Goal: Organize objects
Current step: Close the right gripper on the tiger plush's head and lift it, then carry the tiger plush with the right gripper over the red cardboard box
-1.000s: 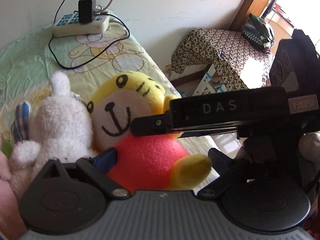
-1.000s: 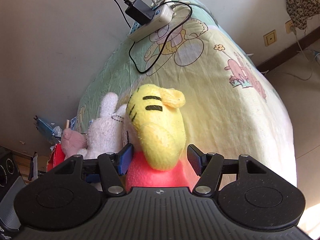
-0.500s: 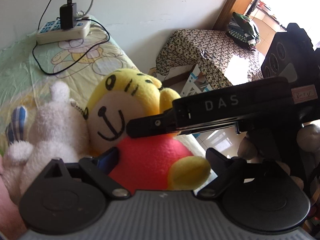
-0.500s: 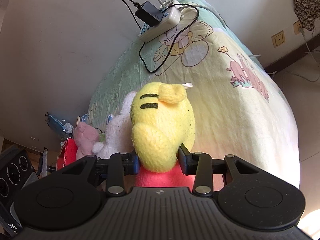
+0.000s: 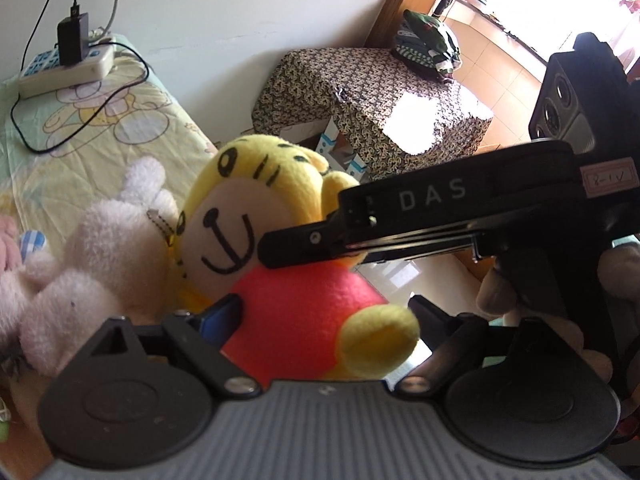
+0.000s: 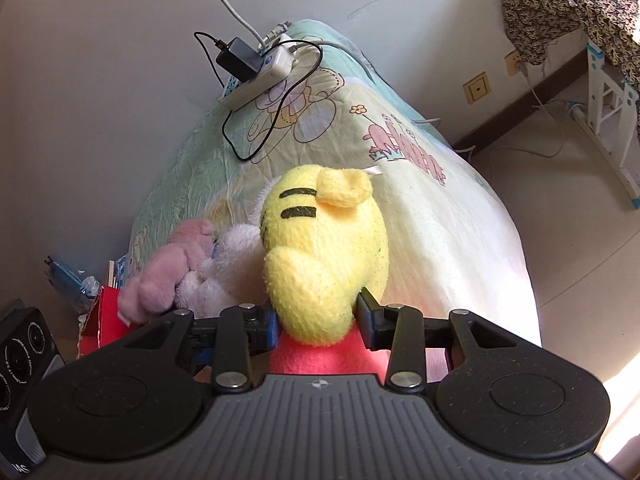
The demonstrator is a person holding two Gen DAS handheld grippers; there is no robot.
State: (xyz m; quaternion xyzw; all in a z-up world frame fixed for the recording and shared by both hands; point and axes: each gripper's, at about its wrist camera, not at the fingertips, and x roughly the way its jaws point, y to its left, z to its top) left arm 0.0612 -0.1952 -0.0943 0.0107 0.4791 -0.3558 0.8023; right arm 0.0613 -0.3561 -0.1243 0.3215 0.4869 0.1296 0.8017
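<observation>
A yellow tiger plush [image 5: 224,216] with a red body is raised off the cartoon bedsheet [image 6: 440,220]. My right gripper [image 6: 316,318] is shut on the tiger plush [image 6: 324,248] at the neck, just under the head. In the left wrist view one right gripper finger [image 5: 304,244] reaches in from the right below the tiger's chin. My left gripper [image 5: 324,312] is closing with the red body between its jaws; its left pad is at the body and its right finger stands behind the yellow paw.
A white rabbit plush [image 5: 100,248] and a pink plush [image 6: 168,276] lie left of the tiger. A power strip [image 6: 260,76] with charger and cables lies at the bed's far end. A cloth-covered table [image 5: 360,100] stands beyond the bed, a black speaker [image 6: 24,352] at lower left.
The right gripper's jaws closed onto the tiger's neck and the tiger rose off the sheet. The left jaws narrowed around the red body. Both grippers shifted along the bed.
</observation>
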